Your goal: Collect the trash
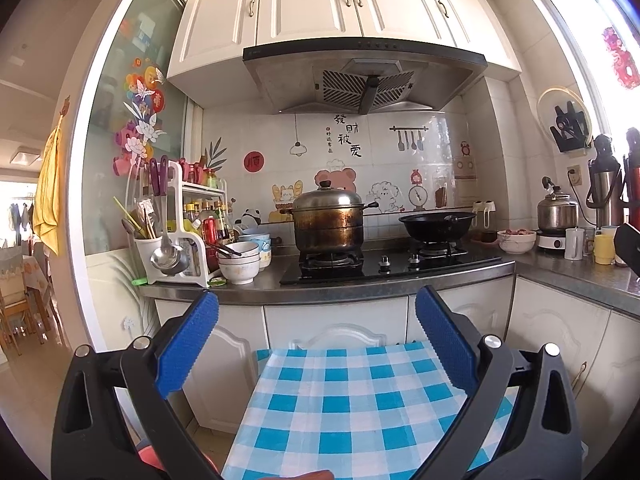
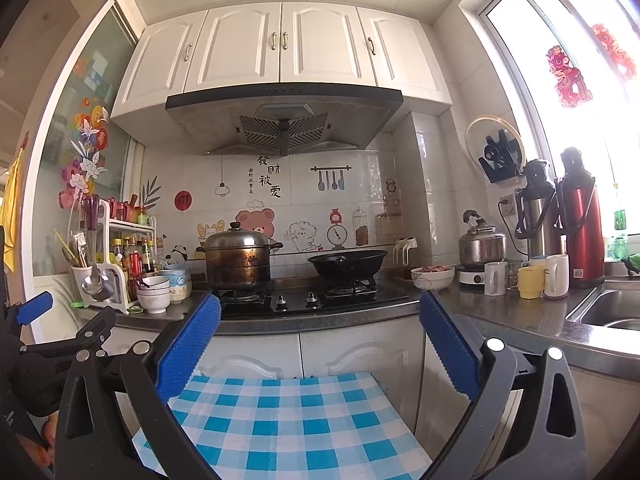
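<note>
Blue-checked cloth [image 1: 352, 408] covers a small table nearest the cameras, beneath the left gripper [image 1: 316, 344] and right gripper [image 2: 320, 348], both spread wide and empty, likely readied. Beyond, on the bench [image 1: 248, 290], a green wrapper [image 1: 216, 281] beside stacked bowls [image 1: 240, 264] looks like trash.

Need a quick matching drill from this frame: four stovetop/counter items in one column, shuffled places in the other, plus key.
Items
1. steel pot with lid
2. black wok
3. kettle
4. red thermos

Places
A. right burner of the hob
B. counter by the window, beside the steel thermos
C. left burner of the hob
D. small white hotplate on the right counter

Pairs: 1-C, 2-A, 3-D, 4-B
</note>
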Tool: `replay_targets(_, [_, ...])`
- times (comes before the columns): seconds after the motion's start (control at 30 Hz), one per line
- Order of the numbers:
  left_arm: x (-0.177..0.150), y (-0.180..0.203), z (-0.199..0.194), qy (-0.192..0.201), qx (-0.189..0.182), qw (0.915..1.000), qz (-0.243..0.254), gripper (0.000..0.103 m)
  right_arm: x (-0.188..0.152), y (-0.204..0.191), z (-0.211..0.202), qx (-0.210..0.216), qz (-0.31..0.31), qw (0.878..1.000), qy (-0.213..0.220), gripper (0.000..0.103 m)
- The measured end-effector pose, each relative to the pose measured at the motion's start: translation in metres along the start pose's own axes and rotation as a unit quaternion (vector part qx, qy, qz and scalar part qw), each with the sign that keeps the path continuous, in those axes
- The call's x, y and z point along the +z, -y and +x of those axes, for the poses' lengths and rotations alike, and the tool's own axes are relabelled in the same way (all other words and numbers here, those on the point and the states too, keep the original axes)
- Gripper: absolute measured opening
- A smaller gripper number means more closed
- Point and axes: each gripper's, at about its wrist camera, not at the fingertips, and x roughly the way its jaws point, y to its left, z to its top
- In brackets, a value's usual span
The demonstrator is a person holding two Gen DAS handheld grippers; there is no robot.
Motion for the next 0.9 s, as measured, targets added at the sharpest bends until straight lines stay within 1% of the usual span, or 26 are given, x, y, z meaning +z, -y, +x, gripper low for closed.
replay_targets(0.2, [-0.007, 0.002, 0.012, -0.013, 0.002, 0.9999, 0.002, 0.099, -0.008, -0.003, 0.011, 0.003, -0.005, 1.000, -0.009, 0.098])
replay_targets(0.33, [-0.015, 0.006, 0.024, -0.025, 0.004, 0.9997, 0.005, 0.099, -0.019, -0.003, 0.026, 0.007, -0.006, 1.000, -0.027, 0.098])
replay_targets(0.47, [-0.031, 0.010, 0.048, -0.056, 0.001, 0.9984, 0.003, 0.099, -0.041, 0.000, 0.051, 0.009, -0.006, 0.998, -0.066, 0.098])
replay_targets(0.57, [-0.055, 0.015, 0.074, -0.098, -0.012, 0.9951, -0.003, 0.099, -0.067, 0.006, 0.080, 0.008, -0.003, 0.994, -0.113, 0.098])
replay_targets(0.67, [-0.094, 0.023, 0.109, -0.168, -0.019, 0.9856, -0.003, 0.099, -0.106, 0.013, 0.115, 0.005, -0.001, 0.984, -0.179, 0.098])
replay_targets(0.7, [-0.112, 0.027, 0.124, -0.199, -0.022, 0.9797, -0.003, 0.099, -0.121, 0.016, 0.127, 0.004, 0.002, 0.979, -0.202, 0.098])
replay_targets(0.73, [-0.127, 0.031, 0.135, -0.221, -0.022, 0.9750, -0.002, 0.099, -0.137, 0.018, 0.139, 0.002, 0.005, 0.974, -0.227, 0.098])
replay_targets(0.8, [-0.161, 0.039, 0.161, -0.271, -0.012, 0.9624, -0.003, 0.099, -0.170, 0.020, 0.162, 0.002, 0.006, 0.962, -0.275, 0.098])
replay_targets(0.83, [-0.173, 0.041, 0.168, -0.285, -0.008, 0.9585, -0.003, 0.099, -0.187, 0.020, 0.173, 0.003, 0.006, 0.955, -0.297, 0.098])
replay_targets(0.9, [-0.202, 0.048, 0.190, -0.324, -0.002, 0.9461, 0.000, 0.099, -0.216, 0.020, 0.191, 0.006, 0.009, 0.942, -0.335, 0.098])
